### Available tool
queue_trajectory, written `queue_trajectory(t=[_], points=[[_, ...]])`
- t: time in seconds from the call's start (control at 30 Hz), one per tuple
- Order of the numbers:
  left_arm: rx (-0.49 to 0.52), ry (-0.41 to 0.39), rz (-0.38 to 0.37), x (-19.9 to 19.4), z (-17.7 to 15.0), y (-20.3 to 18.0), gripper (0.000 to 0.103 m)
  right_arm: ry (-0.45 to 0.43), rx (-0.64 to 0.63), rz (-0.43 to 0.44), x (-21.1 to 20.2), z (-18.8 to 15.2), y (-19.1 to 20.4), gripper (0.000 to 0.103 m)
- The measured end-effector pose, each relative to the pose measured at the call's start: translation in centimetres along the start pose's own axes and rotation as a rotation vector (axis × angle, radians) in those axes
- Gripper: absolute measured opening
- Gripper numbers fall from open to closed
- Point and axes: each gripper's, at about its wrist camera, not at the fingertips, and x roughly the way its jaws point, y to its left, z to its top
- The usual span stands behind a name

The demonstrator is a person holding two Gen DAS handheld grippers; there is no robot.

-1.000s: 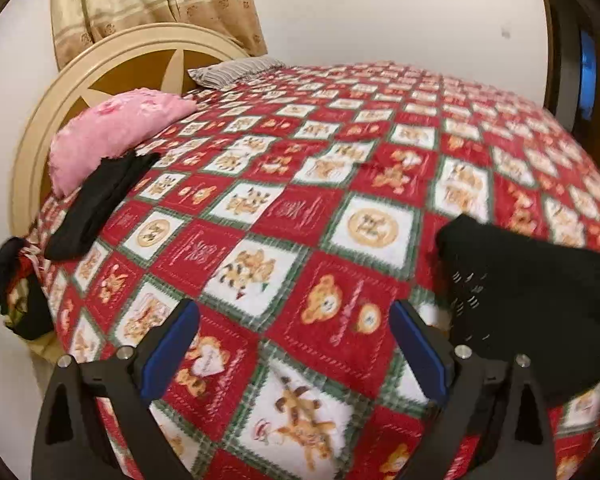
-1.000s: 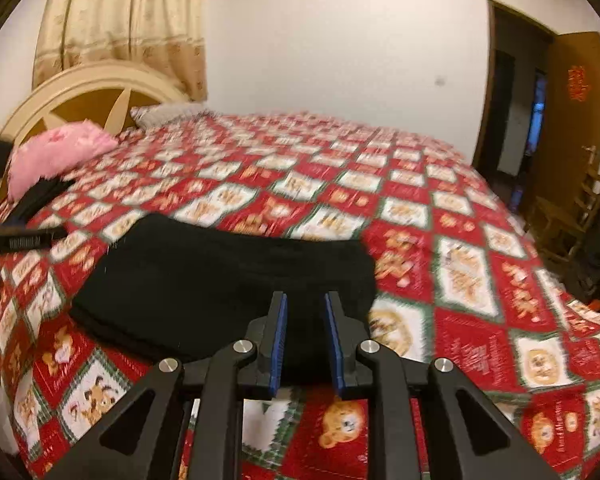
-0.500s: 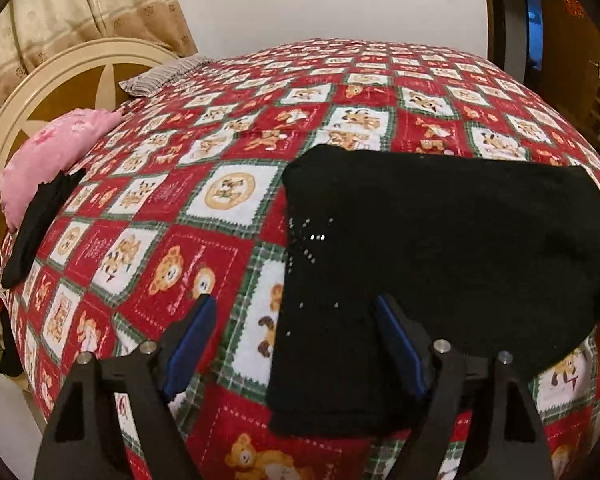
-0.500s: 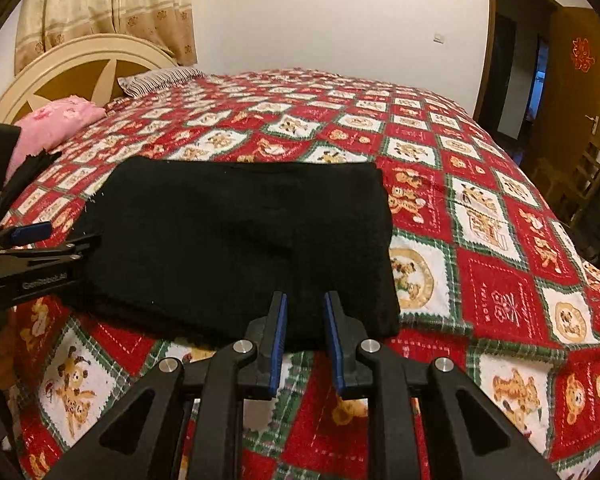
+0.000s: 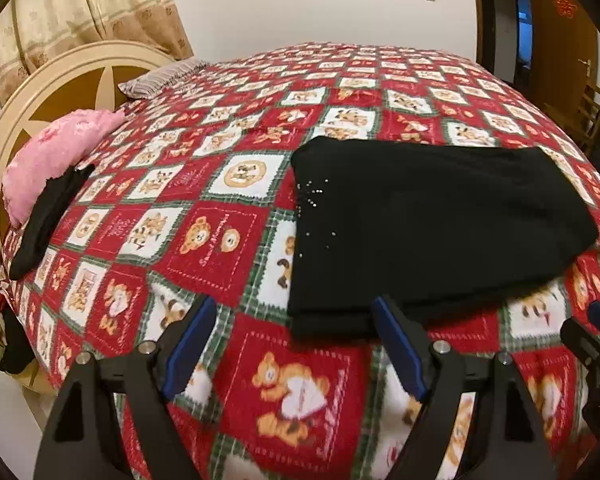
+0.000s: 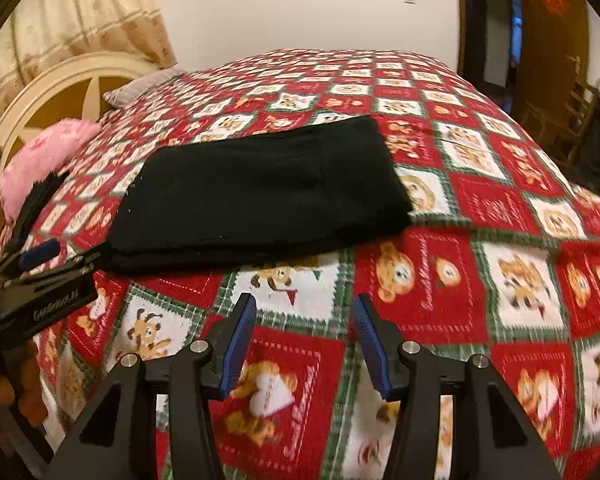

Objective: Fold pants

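While the black pants [image 5: 432, 224] lie folded into a flat rectangle on the bed's teddy-bear quilt [image 5: 220, 240], neither tool has hold of them. In the left wrist view, the left tool [image 5: 290, 344] stands wide apart, its blue pads astride the near left corner of the pants; the right-hand pad sits over the near edge of the fabric, but whether it touches the cloth cannot be told, and nothing is pinched. In the right wrist view, the right tool [image 6: 302, 340] is opening, with only quilt between its jaws; the pants [image 6: 260, 196] lie just beyond its fingertips, up and to the left, clear of the pads. The left tool shows there at the left margin, beside the near left corner of the pants. A pink pillow [image 5: 56, 156] rests near the round headboard [image 5: 72, 76], well apart from the pants, with another dark garment [image 5: 48, 216] draped beside it.
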Motion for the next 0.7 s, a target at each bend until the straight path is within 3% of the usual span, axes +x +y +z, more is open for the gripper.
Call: queue_trajectory(t=[0.1, 0.2, 0.3, 0.4, 0.57, 0.7], points=[[0.013, -0.03, -0.007, -1.4, -0.2, -0.1, 0.085, -0.003, 0.048, -0.002, -1.3, -0.2, -0.6, 0.053], [0.017, -0.066, -0.013, -3.2, -0.3, -0.3, 0.091, -0.004, 0.052, -0.035, -2.5, -0.7, -0.7, 0.063], [0.032, -0.079, -0.032, -4.2, -0.5, -0.9, 0.094, 0.014, 0.058, -0.057, -3.0, -1.5, -0.8, 0.064], [0.067, -0.047, -0.03, -4.1, -1.2, -1.7, 0.095, 0.055, 0.08, -0.081, -3.3, -2.0, -1.2, 0.064], [0.077, 0.094, -0.082, -2.9, -2.9, -2.7, 0.095, 0.079, 0.096, -0.14, -4.8, -2.6, -1.7, 0.064], [0.091, 0.077, -0.102, -4.6, -2.7, -3.4, 0.095, 0.127, 0.143, -0.189, -6.3, -2.3, -2.0, 0.064]])
